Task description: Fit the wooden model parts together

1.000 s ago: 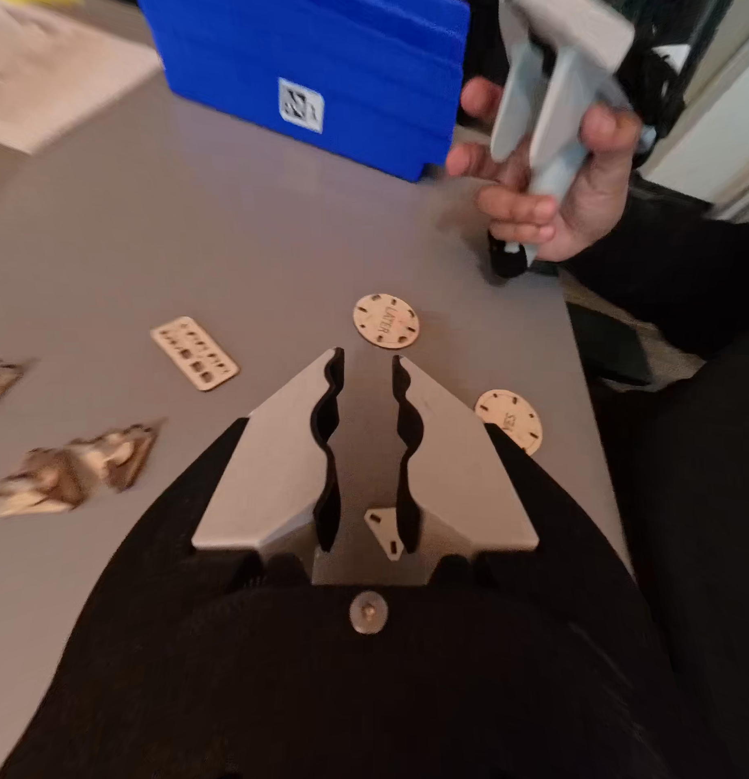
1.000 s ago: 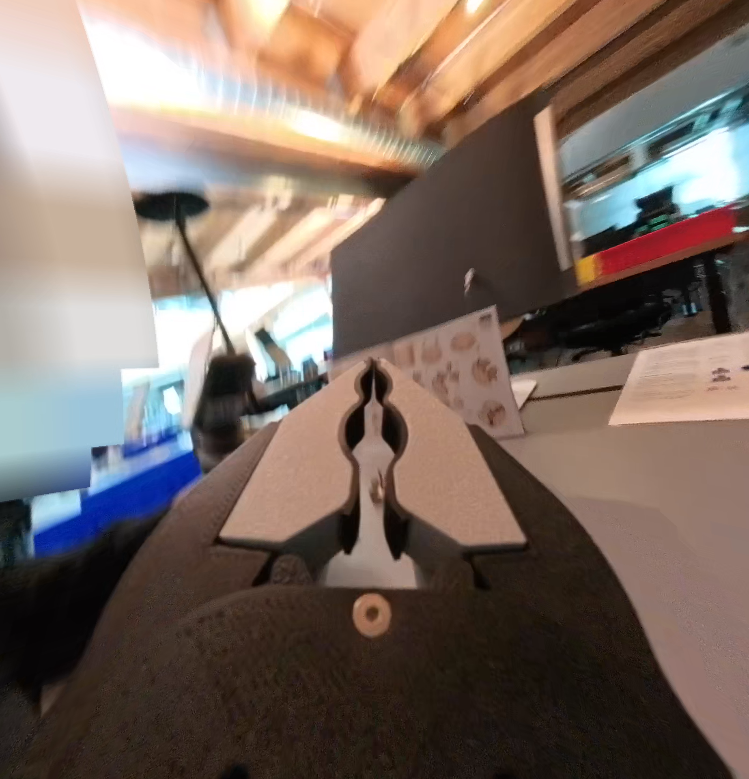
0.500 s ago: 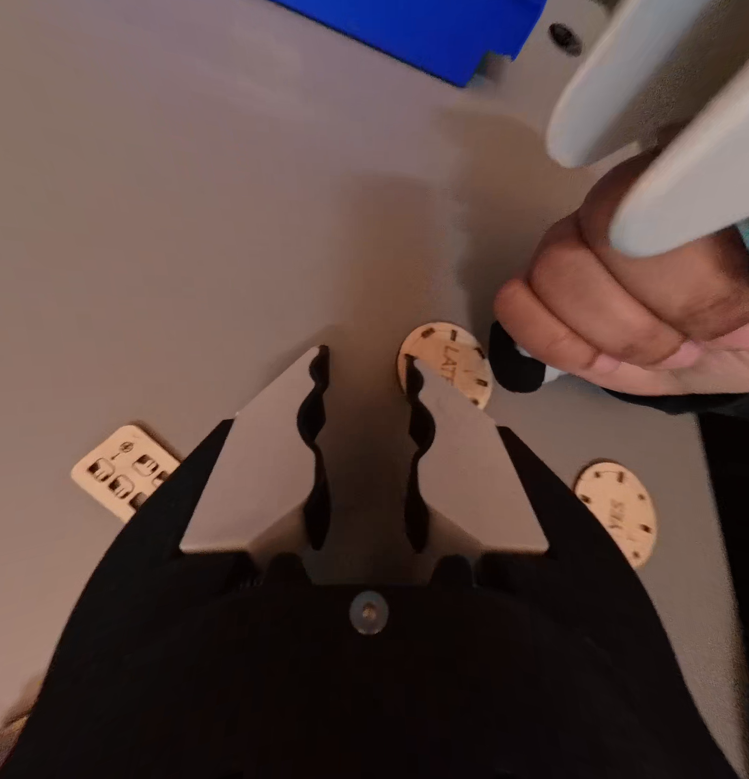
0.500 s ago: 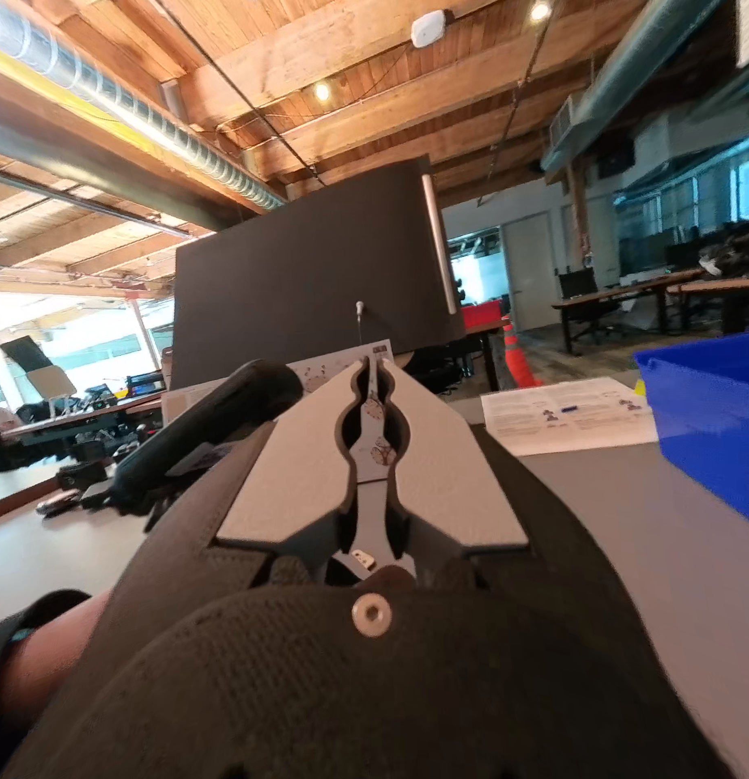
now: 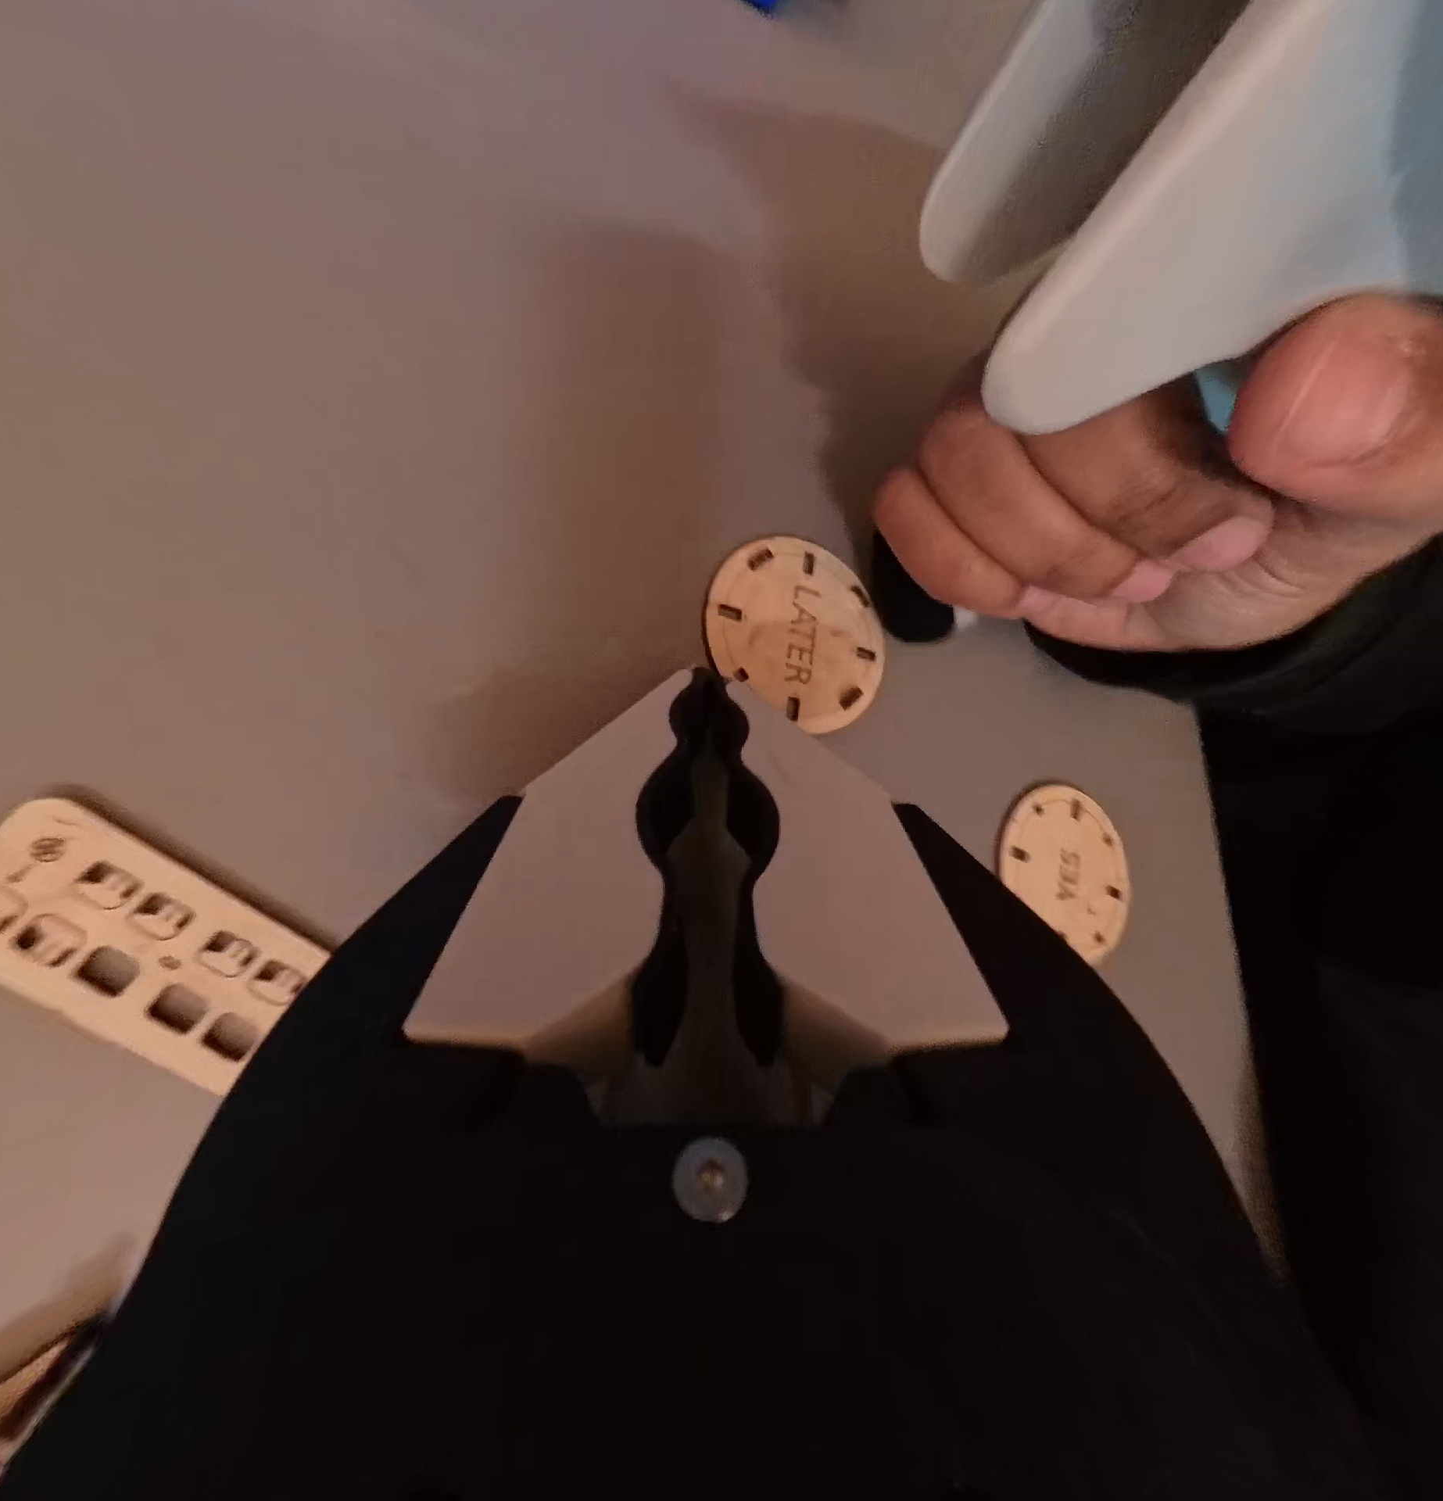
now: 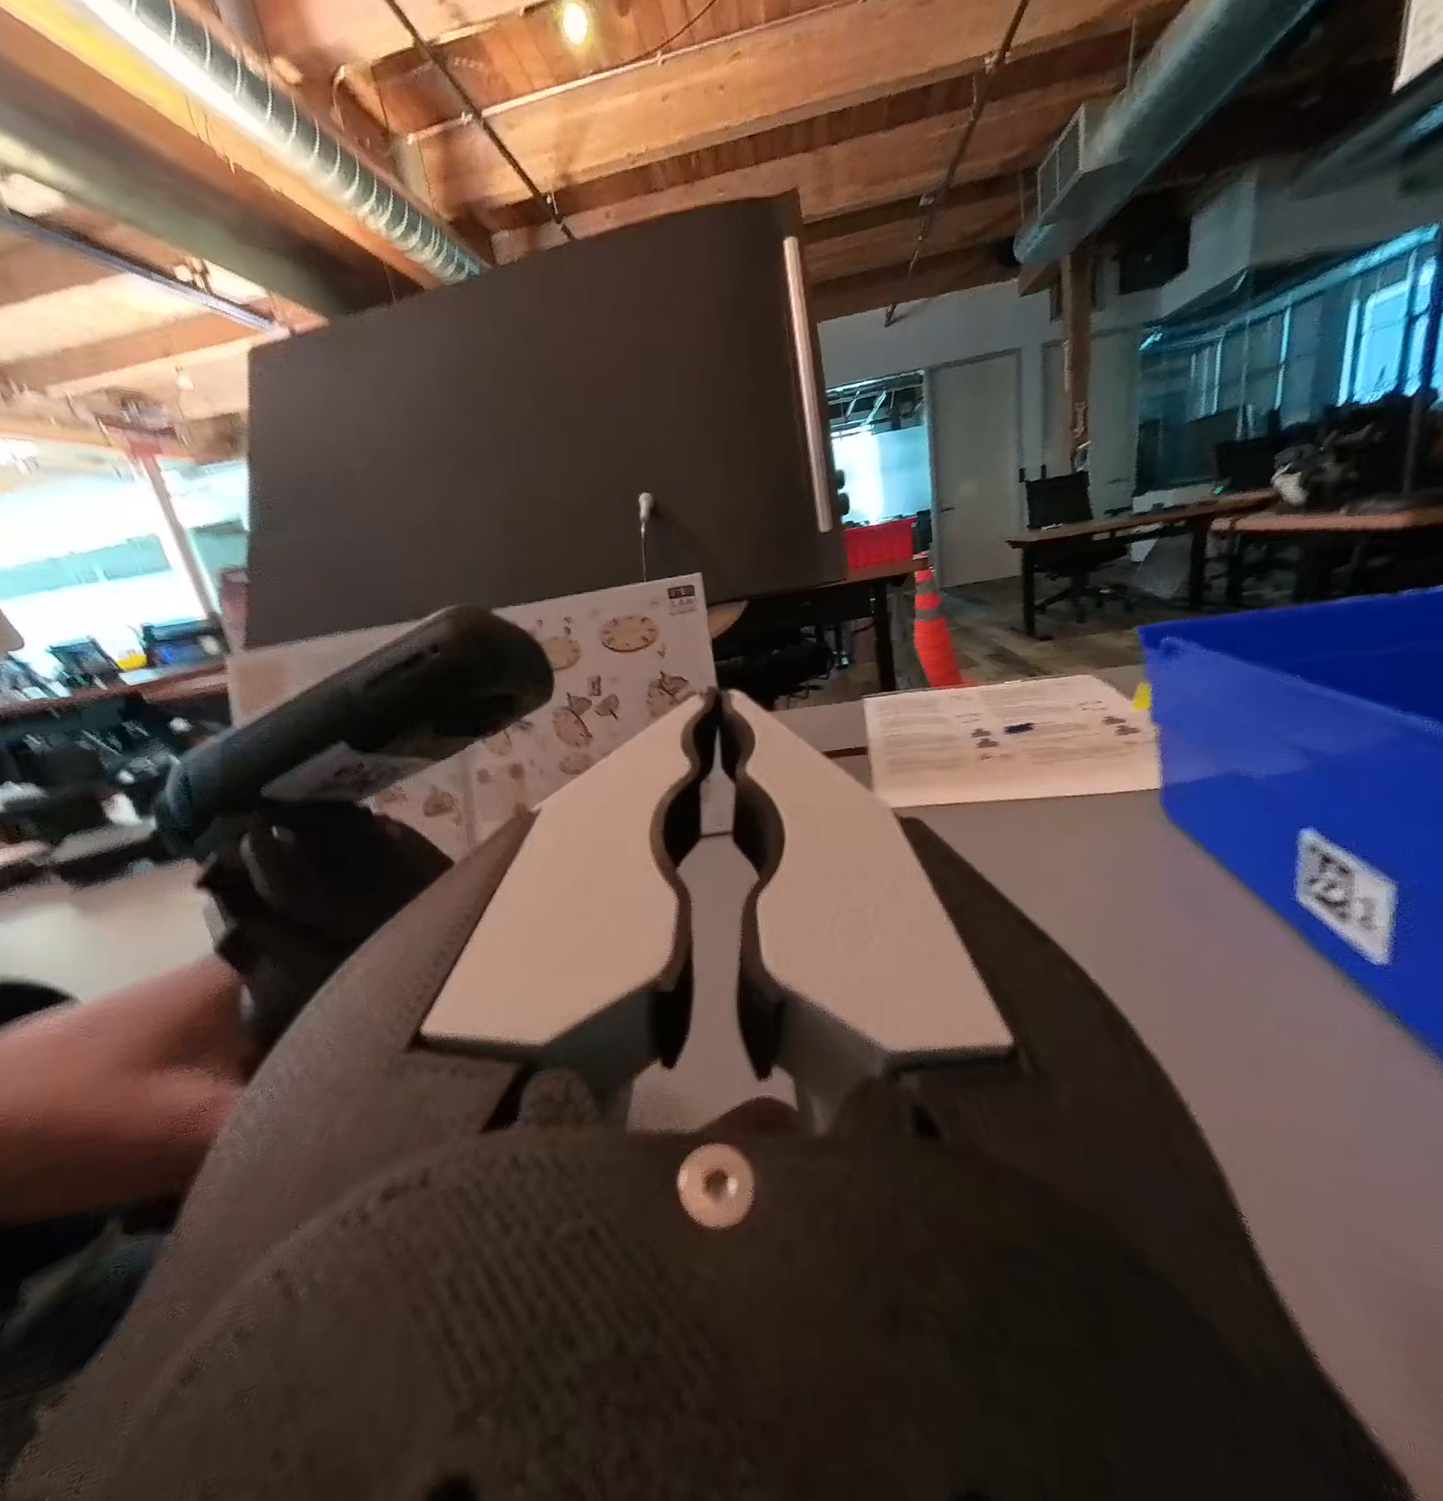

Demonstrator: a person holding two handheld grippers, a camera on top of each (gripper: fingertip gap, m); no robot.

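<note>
Two discs (image 5: pixel 793 633) right of plate (image 5: pixel 125 934)

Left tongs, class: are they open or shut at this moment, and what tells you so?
Shut. The left tongs have their two fingertips meeting at a point with no table showing between them, right beside the edge of a round wooden disc lying flat on the grey table.

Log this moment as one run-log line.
left gripper: shut, tips at wooden disc edge | right gripper: shut, raised above grey table
</note>
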